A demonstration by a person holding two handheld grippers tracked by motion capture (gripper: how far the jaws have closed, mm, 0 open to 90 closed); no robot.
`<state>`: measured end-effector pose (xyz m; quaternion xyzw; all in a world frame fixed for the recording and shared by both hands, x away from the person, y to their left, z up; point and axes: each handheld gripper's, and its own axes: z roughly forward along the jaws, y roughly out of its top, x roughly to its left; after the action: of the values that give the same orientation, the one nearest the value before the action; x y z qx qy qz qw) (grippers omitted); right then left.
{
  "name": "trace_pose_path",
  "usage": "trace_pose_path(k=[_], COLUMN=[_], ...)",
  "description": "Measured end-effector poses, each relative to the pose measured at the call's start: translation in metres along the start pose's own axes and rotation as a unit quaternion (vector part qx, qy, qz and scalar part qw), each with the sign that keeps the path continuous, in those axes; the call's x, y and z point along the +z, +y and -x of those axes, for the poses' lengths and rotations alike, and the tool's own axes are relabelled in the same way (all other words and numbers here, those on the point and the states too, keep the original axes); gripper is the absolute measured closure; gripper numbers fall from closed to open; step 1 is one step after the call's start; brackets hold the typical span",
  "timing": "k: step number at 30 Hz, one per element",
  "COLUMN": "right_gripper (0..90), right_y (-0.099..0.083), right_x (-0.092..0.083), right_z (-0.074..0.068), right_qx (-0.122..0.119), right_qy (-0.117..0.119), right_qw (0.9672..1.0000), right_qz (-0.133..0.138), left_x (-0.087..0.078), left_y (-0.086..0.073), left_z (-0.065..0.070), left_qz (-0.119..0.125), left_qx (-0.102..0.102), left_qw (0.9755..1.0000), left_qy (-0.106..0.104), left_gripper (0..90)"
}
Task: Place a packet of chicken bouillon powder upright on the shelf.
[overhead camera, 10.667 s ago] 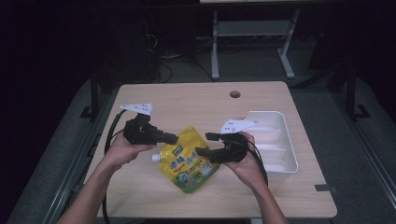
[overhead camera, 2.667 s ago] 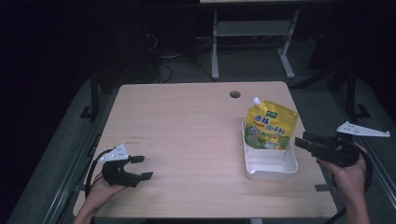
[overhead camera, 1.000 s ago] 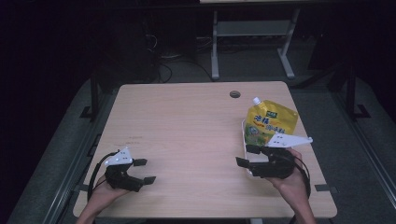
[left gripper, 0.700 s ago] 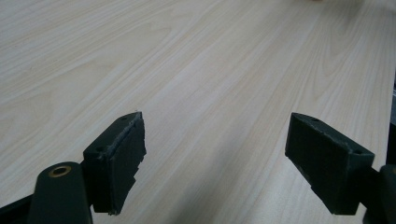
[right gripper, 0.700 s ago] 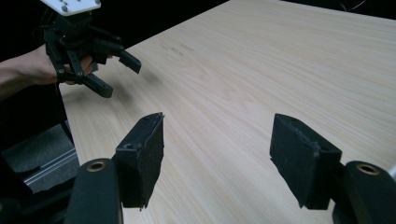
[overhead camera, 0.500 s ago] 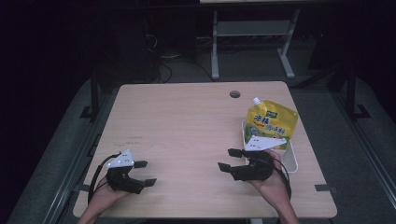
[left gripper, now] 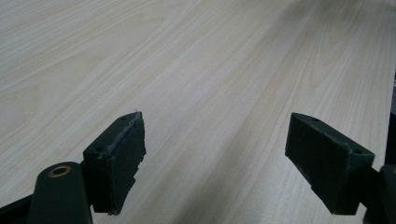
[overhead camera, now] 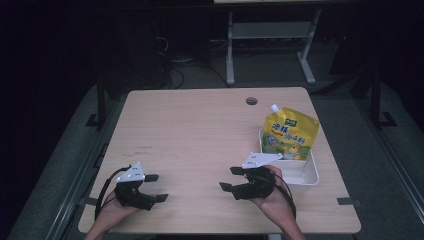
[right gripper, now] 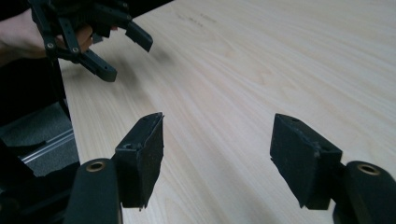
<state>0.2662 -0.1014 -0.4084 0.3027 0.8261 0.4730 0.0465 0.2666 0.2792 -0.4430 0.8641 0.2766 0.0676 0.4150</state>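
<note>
The right gripper [overhead camera: 233, 178] has slid farther left along the near part of the table [overhead camera: 200, 130] than it was half a second ago, away from the white tray [overhead camera: 314, 175], and it now lies well clear of the tray's near left corner. The left gripper [overhead camera: 156, 188] has hardly shifted; it sits by the near left corner of the table. Both have their jaws spread wide with nothing between them, and the two gripper views confirm it: bare pale wood shows in the gap of each pair of black pads [left gripper: 121, 158].

The yellow spouted pouch [overhead camera: 289, 137] stands in the far end of the tray, leaning back over its far rim, white cap up and to the left. Its lower part is hidden behind the tray wall, and the print on it is too small to read from the high view.

In the right gripper view the left gripper [right gripper: 123, 53] appears far off at the upper left, held in a hand [right gripper: 28, 32] that is cut off by the frame. In the high view both forearms are cut off at the bottom edge, and the room beyond the table is too dark to make out much.
</note>
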Motion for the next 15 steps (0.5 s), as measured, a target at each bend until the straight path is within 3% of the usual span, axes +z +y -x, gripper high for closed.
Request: trace_pose_path(k=[4, 15], right_gripper=[33.8, 33.0], right_y=[-0.005, -0.016], right_x=[0.011, 0.024], right_z=[-0.002, -0.008], right_qx=[-0.002, -0.006], right_qy=[0.001, -0.008], right_qw=[0.9998, 0.9995], right_qz=[-0.018, -0.030], left_x=[0.001, 0.003], left_y=[0.000, 0.000], left_z=[0.001, 0.002], left_qz=[0.000, 0.003], left_qx=[0.002, 0.005], left_qw=[1.0000, 1.0000], left_qy=[-0.002, -0.002], left_gripper=[19.2, 19.0])
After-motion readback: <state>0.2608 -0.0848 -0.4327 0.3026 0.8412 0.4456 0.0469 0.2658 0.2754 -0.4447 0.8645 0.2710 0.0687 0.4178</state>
